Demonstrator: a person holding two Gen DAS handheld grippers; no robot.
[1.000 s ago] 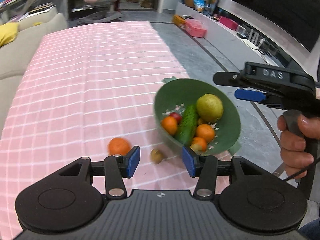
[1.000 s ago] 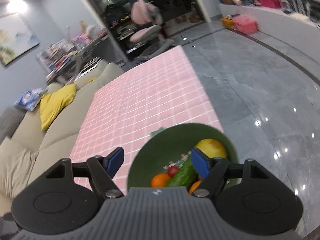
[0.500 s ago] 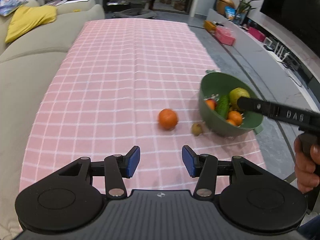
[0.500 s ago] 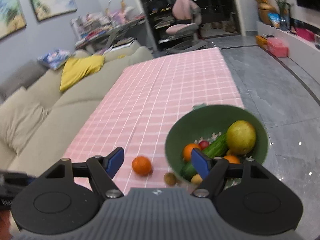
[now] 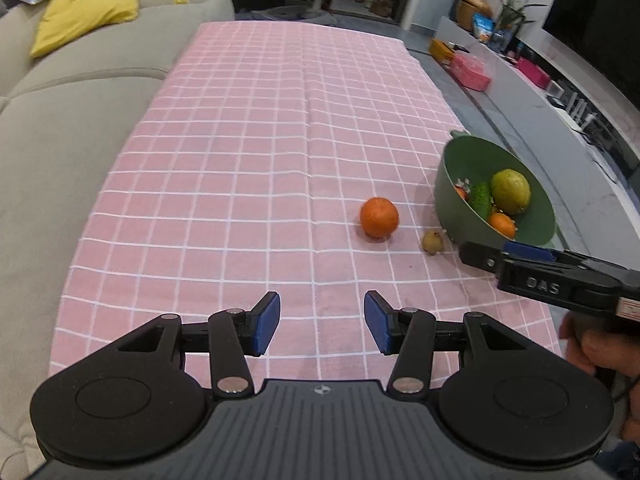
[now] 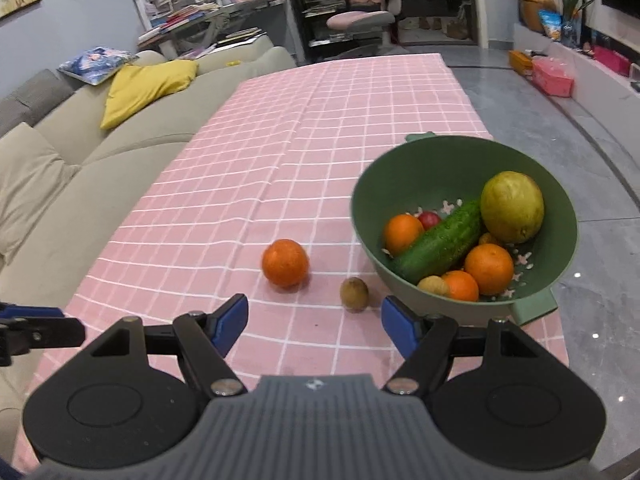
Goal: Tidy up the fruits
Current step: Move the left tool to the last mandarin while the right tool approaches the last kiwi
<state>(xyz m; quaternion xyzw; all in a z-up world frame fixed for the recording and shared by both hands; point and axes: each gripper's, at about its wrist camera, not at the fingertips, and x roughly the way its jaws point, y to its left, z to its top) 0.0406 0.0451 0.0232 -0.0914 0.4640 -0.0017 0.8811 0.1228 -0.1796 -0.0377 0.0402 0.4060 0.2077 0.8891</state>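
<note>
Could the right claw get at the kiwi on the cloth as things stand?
Probably yes. The kiwi lies apart from the green bowl and the loose orange, just ahead of the open right claw, nothing between.

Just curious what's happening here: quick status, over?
Left gripper and right gripper open, empty. Orange and kiwi loose beside green bowl. Nothing blocking.

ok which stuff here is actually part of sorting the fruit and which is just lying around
Part of the job: green bowl, loose orange, kiwi, cucumber, oranges in the bowl.

Just lying about: yellow cushion, sofa, pink chair.
</note>
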